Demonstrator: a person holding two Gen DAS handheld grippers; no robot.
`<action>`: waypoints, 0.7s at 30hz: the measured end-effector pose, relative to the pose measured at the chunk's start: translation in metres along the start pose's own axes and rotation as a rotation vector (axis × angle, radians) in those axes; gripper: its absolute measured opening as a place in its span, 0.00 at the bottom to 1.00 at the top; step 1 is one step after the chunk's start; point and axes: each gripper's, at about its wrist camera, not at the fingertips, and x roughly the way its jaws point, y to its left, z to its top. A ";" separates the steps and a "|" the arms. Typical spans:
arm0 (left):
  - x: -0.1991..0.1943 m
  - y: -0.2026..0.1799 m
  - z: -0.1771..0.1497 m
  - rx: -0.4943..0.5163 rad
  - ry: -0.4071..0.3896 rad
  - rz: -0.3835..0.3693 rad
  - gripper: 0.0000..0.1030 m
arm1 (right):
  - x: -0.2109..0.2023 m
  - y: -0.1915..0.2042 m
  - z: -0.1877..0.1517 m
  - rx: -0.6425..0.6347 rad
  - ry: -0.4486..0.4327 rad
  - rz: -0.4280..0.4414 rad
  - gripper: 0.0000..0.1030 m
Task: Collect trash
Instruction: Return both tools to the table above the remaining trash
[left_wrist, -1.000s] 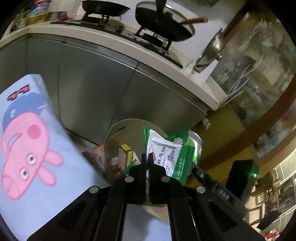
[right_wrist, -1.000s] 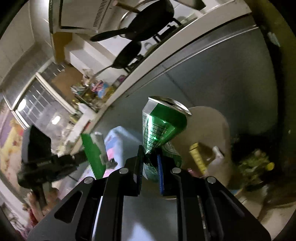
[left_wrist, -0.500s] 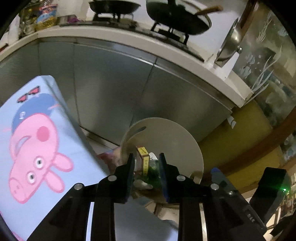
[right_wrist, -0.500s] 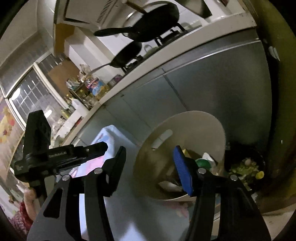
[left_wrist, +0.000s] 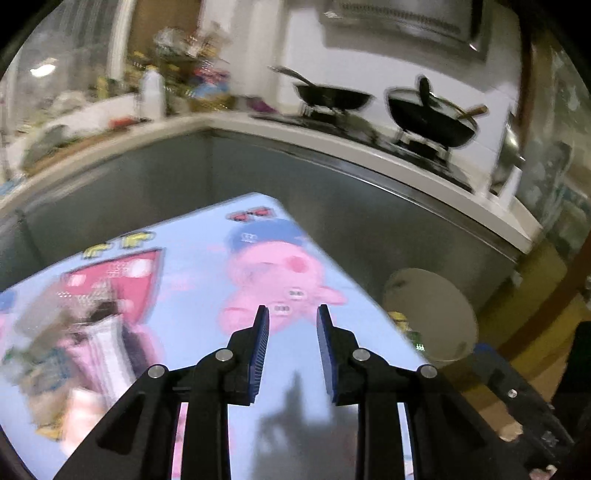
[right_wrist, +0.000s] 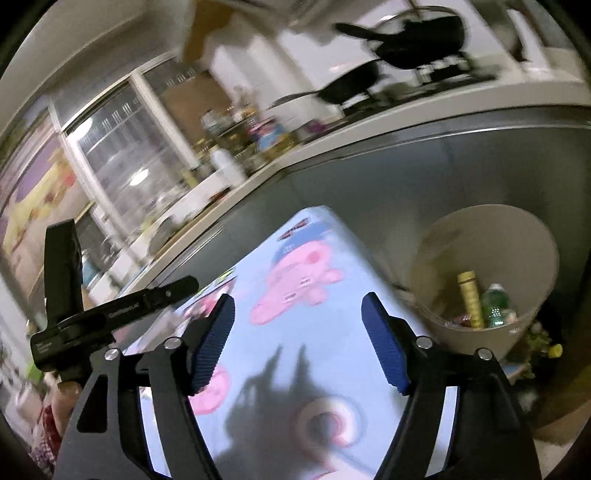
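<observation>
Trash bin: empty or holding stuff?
Holding stuff. The right wrist view shows a yellow box and a green can inside the beige trash bin.

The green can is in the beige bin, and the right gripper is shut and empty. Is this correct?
Not quite. The can is in the bin, but the right gripper is open, not shut, and empty; the right wrist view shows its jaws wide apart.

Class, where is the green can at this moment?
In the right wrist view, the green can stands inside the beige bin at right, beside a yellow box, below the counter.
</observation>
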 end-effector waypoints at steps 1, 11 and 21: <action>-0.007 0.010 -0.003 -0.008 -0.014 0.026 0.25 | 0.003 0.012 -0.004 -0.019 0.011 0.010 0.72; -0.062 0.093 -0.032 -0.087 -0.086 0.208 0.25 | 0.024 0.093 -0.031 -0.107 0.106 0.076 0.75; -0.095 0.115 -0.050 -0.114 -0.155 0.264 0.40 | 0.006 0.138 -0.034 -0.185 0.036 0.033 0.89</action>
